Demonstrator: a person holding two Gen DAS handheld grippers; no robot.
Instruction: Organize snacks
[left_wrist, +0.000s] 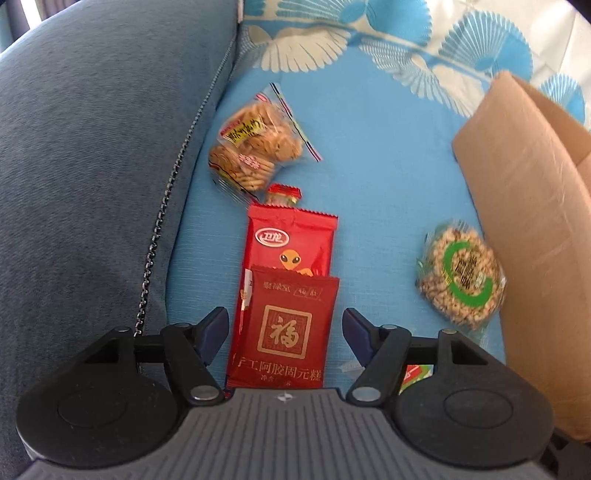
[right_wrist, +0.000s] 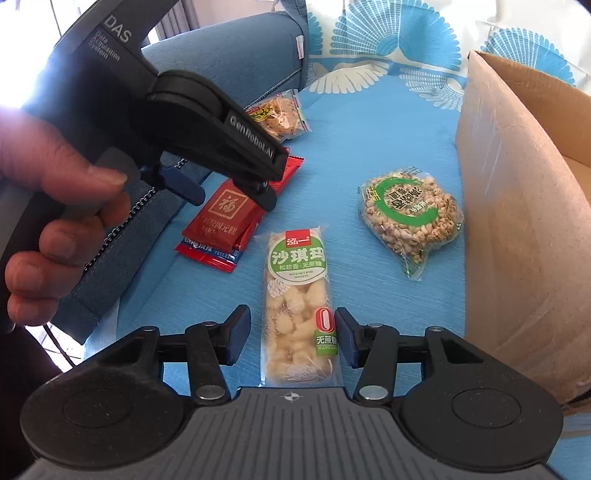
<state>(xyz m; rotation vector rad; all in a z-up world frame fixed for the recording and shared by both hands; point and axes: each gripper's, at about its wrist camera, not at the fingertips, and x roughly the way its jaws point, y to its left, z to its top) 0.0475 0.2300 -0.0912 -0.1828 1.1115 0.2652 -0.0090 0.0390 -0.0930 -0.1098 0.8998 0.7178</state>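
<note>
Lying between open right claw (right_wrist: 291, 338) fingers: sachima bar (right_wrist: 299, 306).

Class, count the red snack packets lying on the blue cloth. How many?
2, stacked beside the sofa cushion: the dark red packet lies on the brighter red packet. A smaller red wrapper tip peeks out behind them, so another may be hidden.

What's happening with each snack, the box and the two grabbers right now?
Left gripper: open, fingers either side of the red packets.
Right gripper: open, straddling the sachima bar.
Red packets: stacked, lying flat.
Sachima bar: flat, sealed.
Round puffed cake: lying beside the box.
Biscuit bag: lying by the cushion.
Box: open, no snacks visible inside.
</note>
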